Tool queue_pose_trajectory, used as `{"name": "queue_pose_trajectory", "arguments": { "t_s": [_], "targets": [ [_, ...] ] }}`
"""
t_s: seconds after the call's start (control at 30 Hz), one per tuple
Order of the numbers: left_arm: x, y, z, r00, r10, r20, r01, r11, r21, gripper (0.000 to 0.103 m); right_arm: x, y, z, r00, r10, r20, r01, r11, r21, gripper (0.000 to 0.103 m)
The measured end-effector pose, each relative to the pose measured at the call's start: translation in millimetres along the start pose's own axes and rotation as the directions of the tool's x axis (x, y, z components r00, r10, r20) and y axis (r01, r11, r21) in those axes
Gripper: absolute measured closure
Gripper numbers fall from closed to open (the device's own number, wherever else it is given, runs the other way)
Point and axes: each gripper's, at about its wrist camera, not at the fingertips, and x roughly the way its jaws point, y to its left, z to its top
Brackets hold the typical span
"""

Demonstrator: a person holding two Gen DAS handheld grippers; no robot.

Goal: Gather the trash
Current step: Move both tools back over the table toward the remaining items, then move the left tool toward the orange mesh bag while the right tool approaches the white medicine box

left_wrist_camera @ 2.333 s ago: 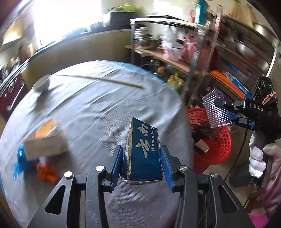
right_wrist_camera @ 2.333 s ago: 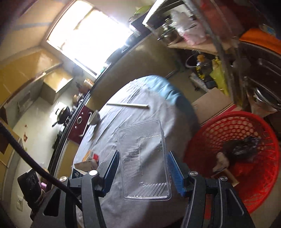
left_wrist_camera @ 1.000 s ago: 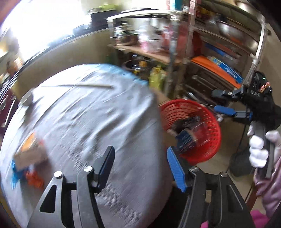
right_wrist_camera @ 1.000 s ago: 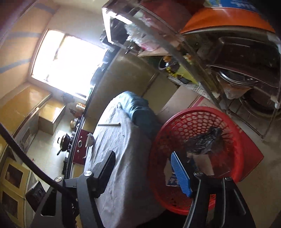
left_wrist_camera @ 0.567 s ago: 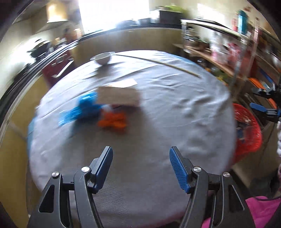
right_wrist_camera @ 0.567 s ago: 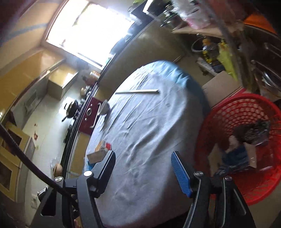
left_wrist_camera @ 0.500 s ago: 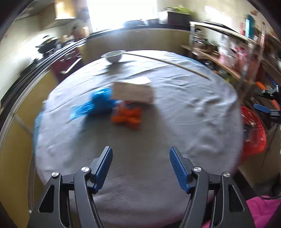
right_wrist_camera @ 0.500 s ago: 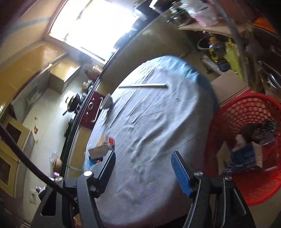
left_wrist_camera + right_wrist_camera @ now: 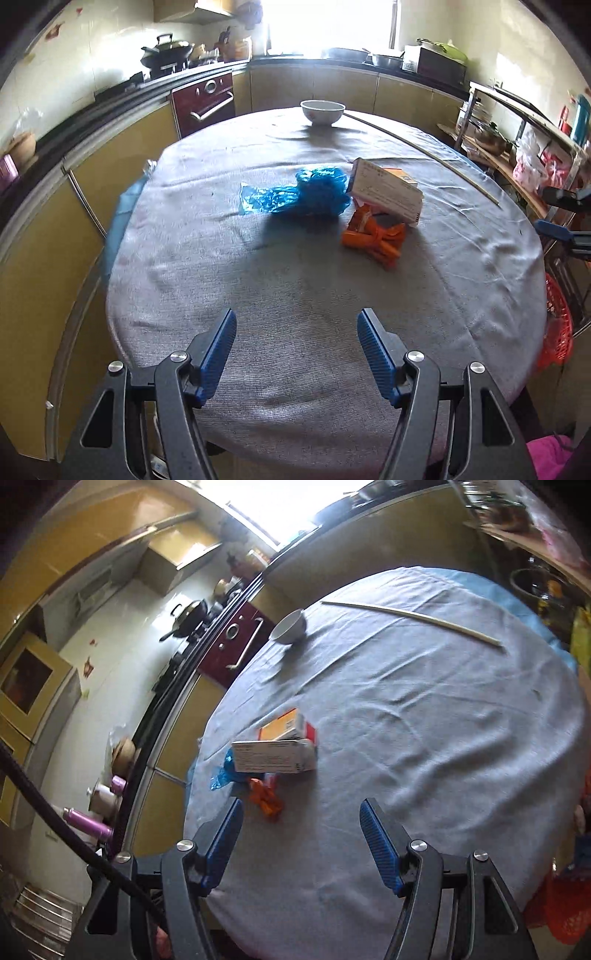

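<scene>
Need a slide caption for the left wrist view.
Left gripper, jaws open and empty, faces blue bag, carton and orange wrapper.

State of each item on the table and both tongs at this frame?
Left tongs: open, empty.
Right tongs: open, empty.
Blue plastic bag: crumpled, lying on the cloth.
Cardboard box: lying on its side, closed.
Orange wrapper: crumpled, beside the box.
Bowl: upright.
Long stick: lying flat.
</scene>
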Motion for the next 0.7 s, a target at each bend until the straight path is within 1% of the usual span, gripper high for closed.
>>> {"name": "queue_pose_trajectory", "arguments": {
  "t_s": [0.1,0.17,0.23,0.3,0.37,0.4,0.47,0.5,0.53,0.6,0.7],
  "targets": [
    [3,9,13,0.999,-0.053,0.009,0.053,0.998,-0.030,0.034,20,13,4,0.999,0.022,-0.025,-0.022,1.000,-0.004,0.034],
    [6,11,28,0.996,-0.080,0.032,0.081,0.996,-0.031,0.034,33,18,2,0.999,0.034,-0.043,-0.034,0.999,0.000,0.034],
    [13,12,47,0.993,-0.107,0.055,0.109,0.994,-0.031,0.034,43,18,-3,0.998,0.029,-0.061,-0.029,1.000,0.006,0.034],
    [21,10,68,0.983,-0.162,0.090,0.164,0.986,-0.020,0.034,49,12,-8,0.997,0.024,-0.077,-0.022,0.999,0.027,0.034],
    [32,4,87,0.978,-0.181,0.100,0.181,0.983,0.007,0.034,51,5,-10,0.997,0.017,-0.076,-0.013,0.999,0.051,0.034],
    [41,-1,100,0.974,-0.204,0.099,0.202,0.979,0.029,0.034,50,2,-10,0.997,0.013,-0.074,-0.008,0.998,0.063,0.034],
    [55,-7,118,0.962,-0.261,0.081,0.258,0.965,0.052,0.034,45,-6,-11,0.998,0.004,-0.068,0.001,0.997,0.082,0.034],
    [67,-12,129,0.953,-0.299,0.058,0.296,0.953,0.060,0.034,42,-10,-11,0.998,-0.002,-0.063,0.007,0.996,0.090,0.034],
    [75,-15,137,0.946,-0.321,0.041,0.318,0.946,0.060,0.034,39,-14,-11,0.998,-0.007,-0.058,0.013,0.995,0.097,0.034],
    [95,-23,151,0.927,-0.374,-0.011,0.374,0.925,0.067,0.034,34,-21,-10,0.999,-0.011,-0.052,0.017,0.994,0.110,0.034],
    [115,-37,158,0.917,-0.394,-0.064,0.399,0.911,0.101,0.034,29,-31,-11,0.999,-0.014,-0.044,0.020,0.991,0.133,0.034]
  ]
}}
